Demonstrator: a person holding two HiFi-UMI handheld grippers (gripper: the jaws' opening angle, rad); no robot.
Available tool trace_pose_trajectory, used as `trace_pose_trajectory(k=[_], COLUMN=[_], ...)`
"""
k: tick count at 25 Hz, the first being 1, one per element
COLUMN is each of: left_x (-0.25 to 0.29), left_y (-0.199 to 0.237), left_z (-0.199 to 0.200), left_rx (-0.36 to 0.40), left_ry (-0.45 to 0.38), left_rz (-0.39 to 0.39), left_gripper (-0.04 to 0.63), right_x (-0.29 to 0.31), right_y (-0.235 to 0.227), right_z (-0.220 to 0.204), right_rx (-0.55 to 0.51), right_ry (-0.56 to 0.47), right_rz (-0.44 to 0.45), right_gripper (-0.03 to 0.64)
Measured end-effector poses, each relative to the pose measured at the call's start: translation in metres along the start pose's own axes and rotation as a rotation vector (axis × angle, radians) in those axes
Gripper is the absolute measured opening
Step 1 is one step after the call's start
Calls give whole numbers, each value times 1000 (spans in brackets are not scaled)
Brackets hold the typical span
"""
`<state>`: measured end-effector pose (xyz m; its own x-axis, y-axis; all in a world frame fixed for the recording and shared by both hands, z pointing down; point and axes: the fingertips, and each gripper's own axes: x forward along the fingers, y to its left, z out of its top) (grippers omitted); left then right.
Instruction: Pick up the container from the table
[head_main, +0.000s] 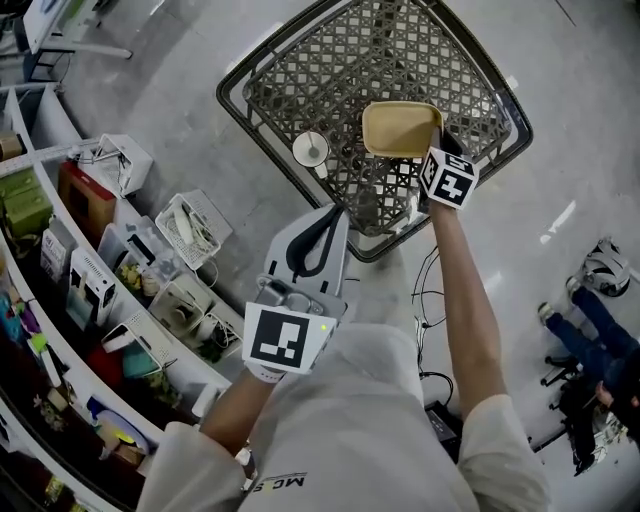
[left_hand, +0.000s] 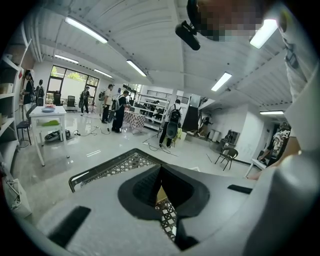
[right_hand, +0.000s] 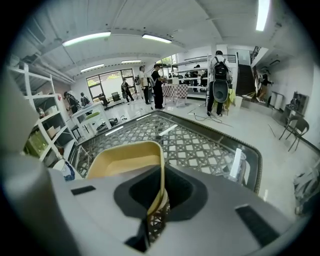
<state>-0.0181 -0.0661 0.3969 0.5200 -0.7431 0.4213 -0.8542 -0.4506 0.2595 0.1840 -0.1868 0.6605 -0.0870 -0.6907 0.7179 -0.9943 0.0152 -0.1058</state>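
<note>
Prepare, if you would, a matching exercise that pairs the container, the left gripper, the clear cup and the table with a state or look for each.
Things:
1. container
2. left gripper
3. clear cup
4. table

States:
A. jaws together, nothing between them
B. woven lattice top in a dark frame
C. tan, one wall pinched in the jaws of the right gripper
D. stands on the lattice, apart from the tan thing and to its left in the head view

Pairs: 1-C, 2-A, 3-D, 4-B.
</note>
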Motion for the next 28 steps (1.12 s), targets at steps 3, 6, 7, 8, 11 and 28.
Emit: trace_pose_trajectory(k=[3, 6, 7, 8, 11, 28], left_x=[-5, -11, -13, -15, -22, -59], left_y=[-7, -12, -13, -14, -17, -15], left_z=[5, 10, 12, 14, 22, 55], left_rx=[13, 21, 23, 26, 29, 76], left_ry=[-15, -30, -36, -41, -53, -174], left_rz=[-8, -12, -12, -12, -12, -18], left_gripper=[23, 23, 23, 23, 23, 23], right_x=[-17, -35, -42, -49, -73, -232], right_y=[-2, -2, -2, -2, 1, 40], right_z=[10, 20, 24, 28, 42, 142], right_rx=[-4, -13, -15, -14, -6, 27], right_ry=[-34, -67, -78, -90, -129, -411], right_rz=[15, 26, 29, 32, 45, 135], right_gripper=[29, 29, 29, 29, 30, 29])
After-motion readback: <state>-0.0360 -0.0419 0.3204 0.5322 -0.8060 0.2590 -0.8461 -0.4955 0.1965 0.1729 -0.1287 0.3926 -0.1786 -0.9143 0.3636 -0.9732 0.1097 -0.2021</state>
